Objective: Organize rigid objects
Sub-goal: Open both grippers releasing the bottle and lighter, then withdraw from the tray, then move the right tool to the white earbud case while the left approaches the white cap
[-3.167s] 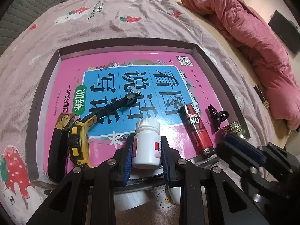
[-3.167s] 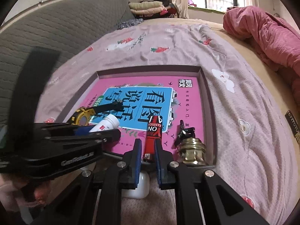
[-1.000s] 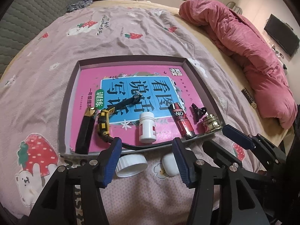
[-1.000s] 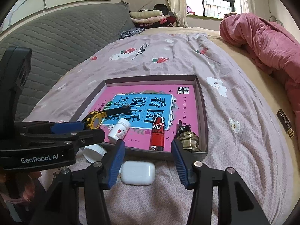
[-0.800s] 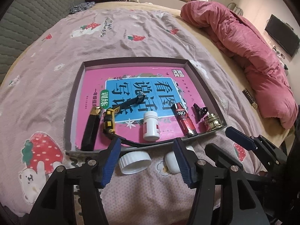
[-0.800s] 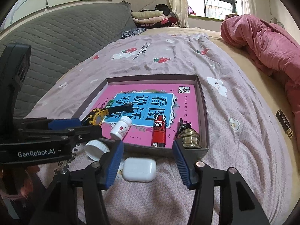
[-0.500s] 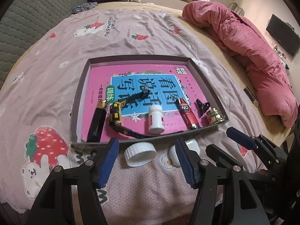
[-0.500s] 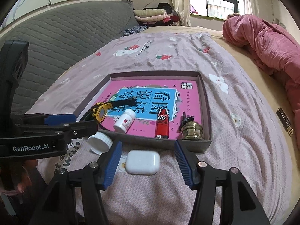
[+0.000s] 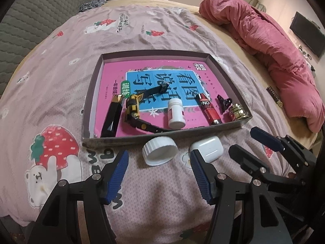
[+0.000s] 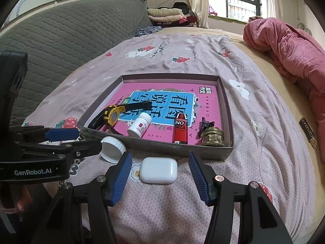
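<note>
A grey tray (image 9: 92, 93) lined with a pink book holds a black bar (image 9: 110, 120), a yellow watch (image 9: 133, 106), a white pill bottle (image 9: 176, 114), a red can (image 9: 208, 109), a black hair clip (image 9: 223, 102) and a brass lid (image 9: 238, 111). On the bedspread before it lie a white cap (image 9: 159, 150) and a white earbuds case (image 10: 159, 169). My left gripper (image 9: 158, 155) is open, its tips either side of the cap without touching. My right gripper (image 10: 160, 156) is open, the case just ahead between its fingers, untouched.
The tray (image 10: 170, 75) sits on a pink strawberry-print bedspread (image 9: 61, 81). A crumpled red quilt (image 9: 274, 46) lies along the right side. A grey quilted headboard (image 10: 61, 30) rises at the left. Folded clothes (image 10: 166, 14) are stacked at the far end.
The left gripper let go of the pill bottle and the right let go of the red can, both left in the tray. Both grippers drew back and their jaws widened.
</note>
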